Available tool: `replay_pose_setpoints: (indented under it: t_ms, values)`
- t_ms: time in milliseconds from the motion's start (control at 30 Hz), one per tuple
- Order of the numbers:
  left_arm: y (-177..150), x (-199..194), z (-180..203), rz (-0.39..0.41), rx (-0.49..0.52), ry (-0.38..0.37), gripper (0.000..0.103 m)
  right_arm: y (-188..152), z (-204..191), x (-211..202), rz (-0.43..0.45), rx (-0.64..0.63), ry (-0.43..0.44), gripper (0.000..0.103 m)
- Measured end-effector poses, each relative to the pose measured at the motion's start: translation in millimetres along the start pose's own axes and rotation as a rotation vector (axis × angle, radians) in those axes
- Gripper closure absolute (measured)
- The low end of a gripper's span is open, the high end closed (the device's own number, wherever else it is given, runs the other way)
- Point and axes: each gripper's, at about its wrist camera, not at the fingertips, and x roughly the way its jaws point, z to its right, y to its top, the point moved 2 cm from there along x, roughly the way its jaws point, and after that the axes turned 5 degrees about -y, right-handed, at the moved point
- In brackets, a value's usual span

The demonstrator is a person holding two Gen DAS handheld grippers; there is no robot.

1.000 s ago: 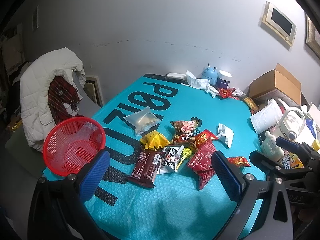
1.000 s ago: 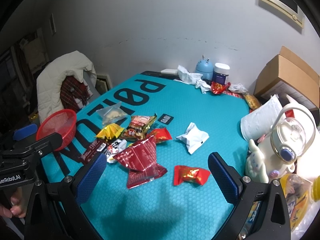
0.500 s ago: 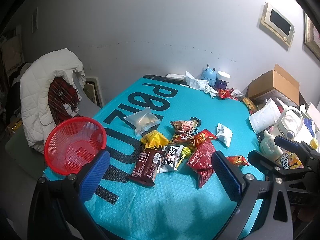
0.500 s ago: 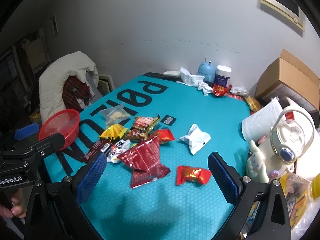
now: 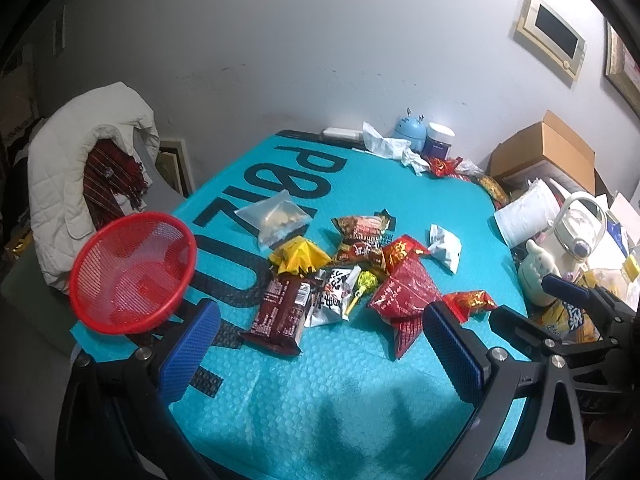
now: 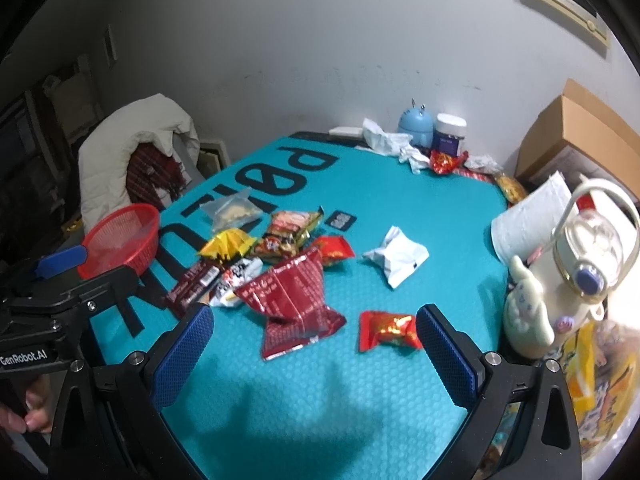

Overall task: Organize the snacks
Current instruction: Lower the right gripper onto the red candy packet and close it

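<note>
Several snack packets lie in a heap mid-table: a dark brown bar point(image 5: 282, 312), a yellow packet point(image 5: 298, 256), a big red bag point(image 5: 406, 294) point(image 6: 294, 300), a small red packet point(image 6: 388, 330), a white packet point(image 6: 396, 258) and a clear bag point(image 5: 276, 218). An empty red mesh basket point(image 5: 132, 266) point(image 6: 122, 238) stands at the table's left edge. My left gripper point(image 5: 318, 350) is open and empty above the near table, short of the heap. My right gripper point(image 6: 314, 354) is open and empty, close before the red bag and small red packet.
The teal mat point(image 5: 320, 400) covers the table. A cream kettle point(image 6: 588, 272), a white figurine point(image 6: 528, 316), a paper roll point(image 6: 532, 216) and a cardboard box point(image 5: 548, 152) crowd the right edge. A blue gadget point(image 5: 410, 132), jar and tissues sit at the back. A chair with a white coat point(image 5: 80, 176) stands left.
Both grippers have drifted slightly forward and lower toward the heap. Both stay open and empty; nothing on the table has moved.
</note>
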Motion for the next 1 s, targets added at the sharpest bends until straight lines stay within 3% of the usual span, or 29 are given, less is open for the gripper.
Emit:
replay_pose_setpoints:
  t_ms: [333,1000]
  values:
    - [-14,28,-5,-0.047,-0.004,-0.004,0.000,-24,17,30,-0.078,0.073,-0.025,0.003]
    - [-22,87,-33,-0.158,-0.079,0.026,0.000,-25,45,102,-0.142,0.134,-0.158,0.014]
